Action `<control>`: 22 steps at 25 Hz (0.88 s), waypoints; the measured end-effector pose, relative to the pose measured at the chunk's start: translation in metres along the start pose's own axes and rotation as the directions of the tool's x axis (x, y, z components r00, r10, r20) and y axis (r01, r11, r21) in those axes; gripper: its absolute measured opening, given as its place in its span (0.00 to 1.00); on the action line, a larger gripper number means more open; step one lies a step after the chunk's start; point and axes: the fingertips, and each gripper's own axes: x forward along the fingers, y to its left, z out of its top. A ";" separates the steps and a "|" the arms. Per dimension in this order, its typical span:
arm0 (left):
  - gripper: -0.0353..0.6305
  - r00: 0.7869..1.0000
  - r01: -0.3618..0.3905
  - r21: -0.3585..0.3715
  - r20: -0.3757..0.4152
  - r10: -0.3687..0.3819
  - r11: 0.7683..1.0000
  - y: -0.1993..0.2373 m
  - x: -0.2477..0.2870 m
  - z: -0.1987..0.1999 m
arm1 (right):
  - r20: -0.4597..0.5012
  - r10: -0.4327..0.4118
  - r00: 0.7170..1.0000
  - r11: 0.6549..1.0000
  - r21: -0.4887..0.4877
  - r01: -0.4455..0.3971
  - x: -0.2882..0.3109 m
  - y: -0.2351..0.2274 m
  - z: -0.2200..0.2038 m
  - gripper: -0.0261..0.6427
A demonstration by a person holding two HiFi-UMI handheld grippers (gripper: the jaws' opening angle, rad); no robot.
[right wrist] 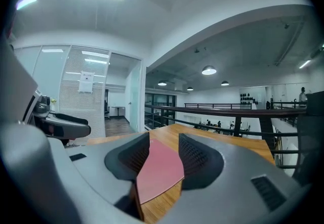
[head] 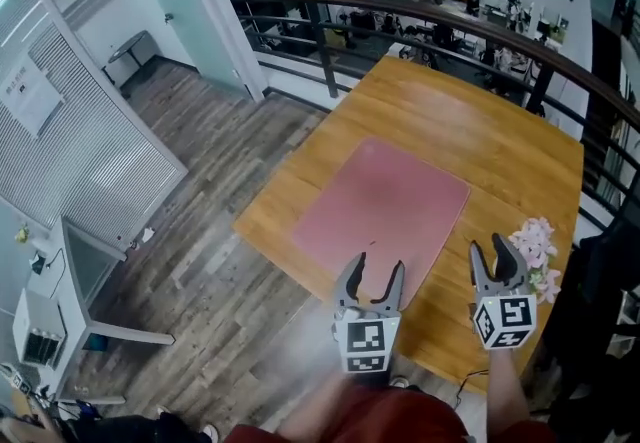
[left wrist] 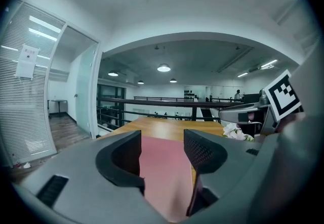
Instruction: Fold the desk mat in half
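Note:
A pink desk mat (head: 385, 206) lies flat and unfolded on the wooden table (head: 500, 146). My left gripper (head: 378, 267) hovers over the mat's near edge with its jaws open and nothing between them. To its right, my right gripper (head: 488, 247) is above bare wood just off the mat's near right corner, also open and empty. In the left gripper view the mat (left wrist: 164, 167) stretches away between the open jaws of the left gripper (left wrist: 162, 154). In the right gripper view the mat's corner (right wrist: 159, 167) shows through the gap of the right gripper (right wrist: 163, 154).
A bunch of pale pink artificial flowers (head: 535, 249) lies on the table just right of the right gripper. A dark railing (head: 400, 11) curves behind the table's far side. The table's left edge drops to wood flooring (head: 220, 261).

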 end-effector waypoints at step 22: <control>0.55 0.885 0.286 -0.013 -0.379 -0.270 0.958 -0.019 0.067 -0.110 | -0.475 0.146 0.868 0.830 -0.418 -0.369 0.133 -0.014 -0.094 0.42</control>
